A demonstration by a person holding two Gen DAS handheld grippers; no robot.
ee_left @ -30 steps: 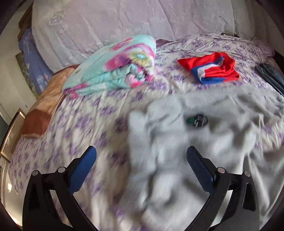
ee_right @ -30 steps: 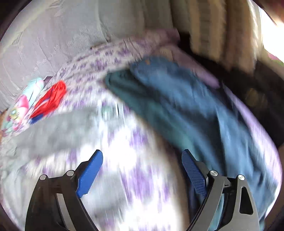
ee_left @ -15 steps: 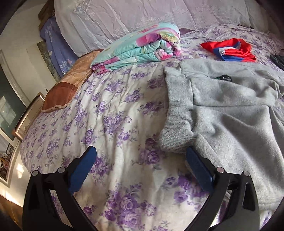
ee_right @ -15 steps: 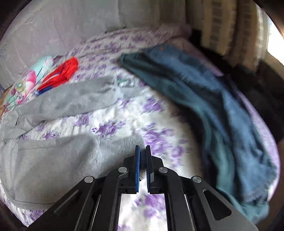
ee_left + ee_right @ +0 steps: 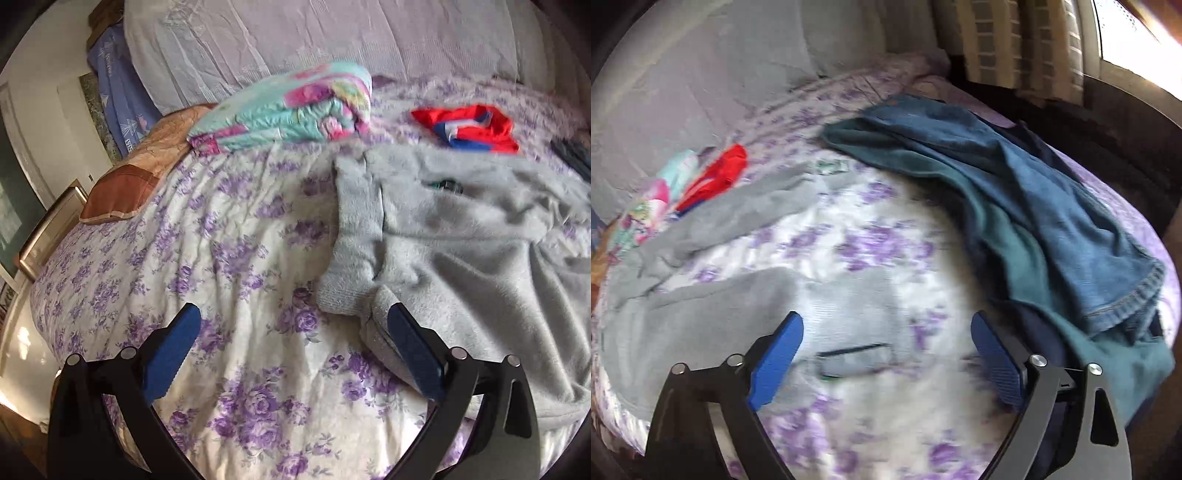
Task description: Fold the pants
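Grey sweatpants (image 5: 461, 240) lie spread on the purple-flowered bedsheet (image 5: 221, 229), with the ribbed waistband (image 5: 354, 236) towards the left in the left wrist view. My left gripper (image 5: 293, 314) is open just before the waistband's near corner; its right finger overlaps the grey edge and nothing is gripped. In the right wrist view the near grey leg (image 5: 713, 314) ends in a cuff (image 5: 849, 314) that lies on the sheet between the fingers of my right gripper (image 5: 886, 319). Its jaws are opening wide and the pads do not touch the cloth. The far leg (image 5: 746, 206) runs behind.
A folded floral blanket (image 5: 288, 107) and a red-and-blue garment (image 5: 469, 125) lie at the back of the bed. A brown pillow (image 5: 122, 192) sits at the left edge. Blue jeans on a teal garment (image 5: 1034, 192) cover the bed's right side.
My right gripper, open a second ago, shut on the grey leg's cuff, then let it go and opened wide. My left gripper moved to the waistband end of the pants, then held still.
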